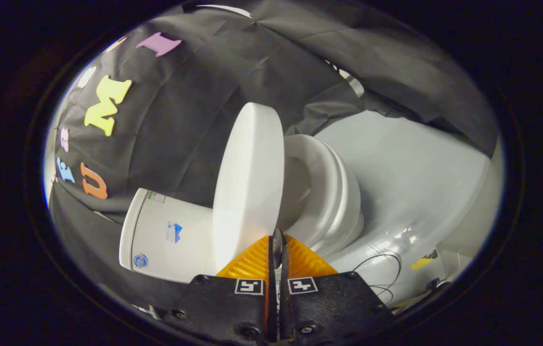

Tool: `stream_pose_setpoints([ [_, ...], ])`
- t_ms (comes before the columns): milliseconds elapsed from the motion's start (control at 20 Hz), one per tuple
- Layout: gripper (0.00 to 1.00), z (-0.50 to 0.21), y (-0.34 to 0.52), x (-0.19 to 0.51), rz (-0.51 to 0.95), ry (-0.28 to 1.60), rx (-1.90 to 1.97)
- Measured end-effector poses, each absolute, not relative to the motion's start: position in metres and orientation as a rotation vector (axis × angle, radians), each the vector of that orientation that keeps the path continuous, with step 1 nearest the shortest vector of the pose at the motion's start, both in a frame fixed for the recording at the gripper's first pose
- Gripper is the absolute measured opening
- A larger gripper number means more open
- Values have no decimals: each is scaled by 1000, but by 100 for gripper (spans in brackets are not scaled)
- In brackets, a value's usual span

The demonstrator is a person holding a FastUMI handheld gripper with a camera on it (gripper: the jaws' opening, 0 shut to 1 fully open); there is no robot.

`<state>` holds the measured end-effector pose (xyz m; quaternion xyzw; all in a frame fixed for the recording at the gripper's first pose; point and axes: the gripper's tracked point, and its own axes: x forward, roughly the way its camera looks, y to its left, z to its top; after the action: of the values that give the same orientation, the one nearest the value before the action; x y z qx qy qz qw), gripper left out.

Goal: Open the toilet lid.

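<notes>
The hand-held gripper (278, 250) had its two fingers drawn nearly together, with only a thin dark slit between them. The lower edge of the toilet lid (248, 187) sat right at that slit, at the fingertips. Whether both fingers actually pinched the rim or merely lay against it, I could not tell, because the contact spot was hidden where the tips met.

Straight ahead at twelve o'clock from the fingers, the lid stood raised well off the seat (326, 192), close to upright relative to the bowl. Its inner face turned toward the seat at about one o'clock. A wide wedge-shaped gap opened between lid and seat, and the ring of the seat and the hollow of the bowl (295, 185) were exposed.

At ten o'clock the tank (165, 235) lay behind the lid, which did not look to be resting against it. Farther out at two o'clock spread the pale floor (420, 173), with a thin dark cable (384, 269) near the fingers.

In my judgement most of the lift was done; what remained was tipping the lid back until it leaned on the tank, then letting go.
</notes>
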<state>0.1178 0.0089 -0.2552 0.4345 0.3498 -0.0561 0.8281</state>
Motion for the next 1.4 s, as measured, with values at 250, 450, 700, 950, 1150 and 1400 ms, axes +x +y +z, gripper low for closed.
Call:
stream_pose_setpoints([
  [250, 6, -215, 30, 131, -70, 692, 844],
  [450, 5, -197, 44, 133, -65, 683, 781],
  [700, 5, -178, 59, 134, -62, 668, 730],
  [950, 5, -157, 81, 138, -57, 656, 662],
  [1150, 5, -144, 96, 140, -48, 646, 621],
  [1400, 6, -128, 118, 145, -31, 633, 551],
])
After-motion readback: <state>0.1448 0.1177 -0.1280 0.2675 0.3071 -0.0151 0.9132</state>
